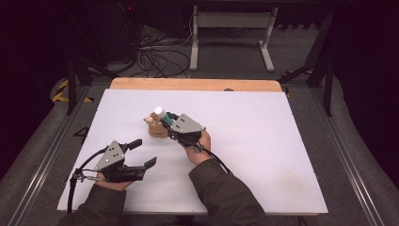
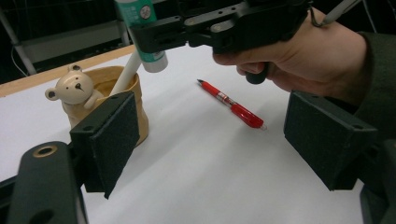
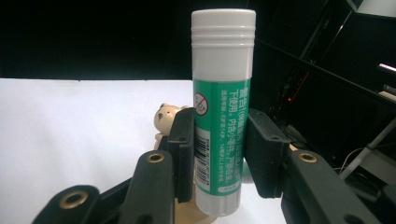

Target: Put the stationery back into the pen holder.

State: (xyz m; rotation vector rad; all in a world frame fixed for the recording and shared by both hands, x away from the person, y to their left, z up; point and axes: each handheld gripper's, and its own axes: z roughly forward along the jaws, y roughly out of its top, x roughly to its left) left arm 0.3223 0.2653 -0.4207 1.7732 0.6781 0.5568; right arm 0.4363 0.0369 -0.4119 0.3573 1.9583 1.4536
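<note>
Right gripper view has the right gripper (image 3: 219,154) pinching a glue stick (image 3: 223,93) around its green label, white cap up, held upright. It hangs right over the tan bear-shaped holder (image 1: 154,126), so my read is we're at the drop-it-in-the-cup step. A white pen (image 2: 125,74) leans inside the holder already (could be a pencil, hard to say), so the stick needs to come down beside it, not on top of it, and stay vertical until its base is past the rim. Then ease the jaws apart.

Left gripper (image 1: 141,153) sits near the front of the white table (image 1: 263,141) with its jaws spread wide and nothing between them. A red pen (image 2: 231,105) lies flat on the table to the right of the holder, well clear of the drop, probably next in line.
</note>
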